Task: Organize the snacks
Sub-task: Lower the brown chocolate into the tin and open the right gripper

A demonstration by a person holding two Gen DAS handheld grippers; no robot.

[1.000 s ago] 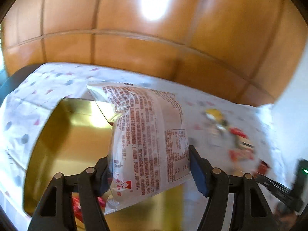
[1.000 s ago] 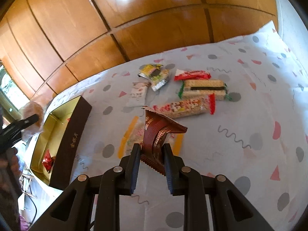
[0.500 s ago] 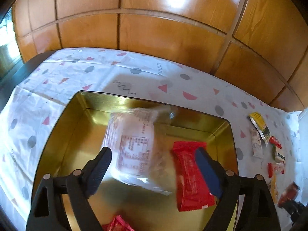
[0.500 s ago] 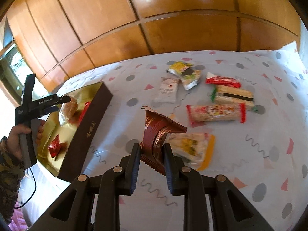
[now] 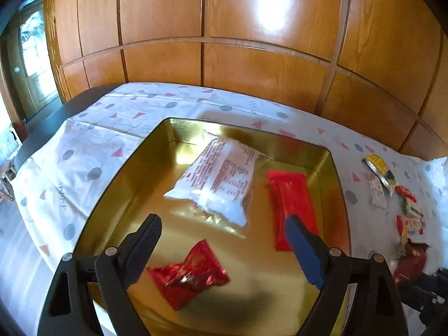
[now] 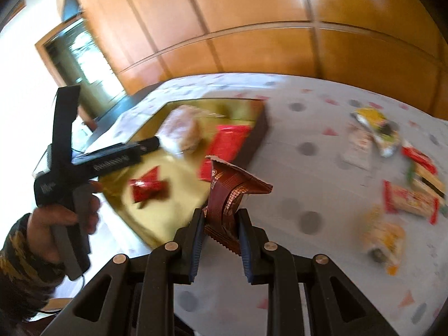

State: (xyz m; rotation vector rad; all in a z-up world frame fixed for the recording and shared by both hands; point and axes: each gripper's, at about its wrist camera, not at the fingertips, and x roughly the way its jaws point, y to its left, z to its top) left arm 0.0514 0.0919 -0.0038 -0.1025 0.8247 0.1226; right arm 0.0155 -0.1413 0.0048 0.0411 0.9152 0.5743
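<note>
In the left wrist view a gold-lined box (image 5: 117,173) holds a white snack bag with red print (image 5: 218,179), a flat red packet (image 5: 292,198) and a crinkled red packet (image 5: 190,274). My left gripper (image 5: 224,235) hangs open above the box floor with nothing between its fingers. My right gripper (image 6: 221,224) is shut on a brown wrapper (image 6: 232,193) above the spotted cloth, just right of the gold-lined box (image 6: 260,126). The left gripper (image 6: 145,145) also shows in the right wrist view, held in a person's hand (image 6: 61,221) over the box.
Several loose snack packets (image 6: 408,198) lie on the spotted tablecloth (image 6: 308,145) to the right of the box, also seen as packets (image 5: 380,173) in the left wrist view. A wooden panelled wall (image 5: 224,42) stands behind the table. A dark table edge (image 5: 56,114) shows at the left.
The left gripper opened and let the white bag fall; it now lies in the box. The right gripper carried the brown wrapper leftward, closer to the box.
</note>
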